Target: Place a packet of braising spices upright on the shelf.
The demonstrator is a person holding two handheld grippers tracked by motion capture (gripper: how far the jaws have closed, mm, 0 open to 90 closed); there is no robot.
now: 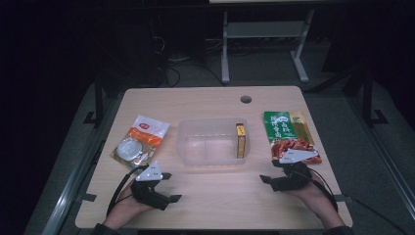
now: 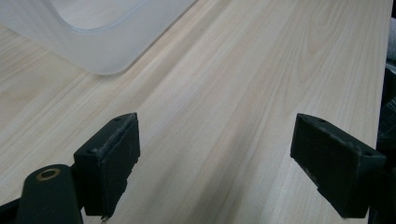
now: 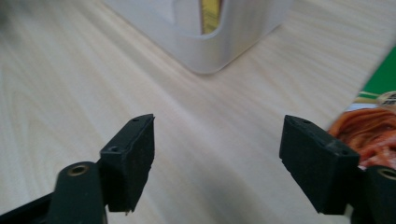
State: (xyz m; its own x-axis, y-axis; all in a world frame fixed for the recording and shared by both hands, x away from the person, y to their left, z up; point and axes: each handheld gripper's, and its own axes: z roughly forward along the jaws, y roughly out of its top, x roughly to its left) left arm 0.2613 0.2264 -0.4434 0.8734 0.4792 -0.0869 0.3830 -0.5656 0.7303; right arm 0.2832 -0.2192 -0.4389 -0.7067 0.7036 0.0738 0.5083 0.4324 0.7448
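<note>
A clear plastic container stands at the middle of the wooden table, with a narrow yellow box upright against its right wall. A white and orange snack packet lies to its left, a green and red packet to its right. My left gripper rests low near the front left, open, nothing between its jaws; the container's corner is ahead of it. My right gripper sits at the front right beside the green and red packet, open and empty, facing the container and the yellow box.
A round cable hole is in the table's far edge. Behind the table stand the legs of a white frame on a dark floor. Bare wood lies between the two grippers along the front edge.
</note>
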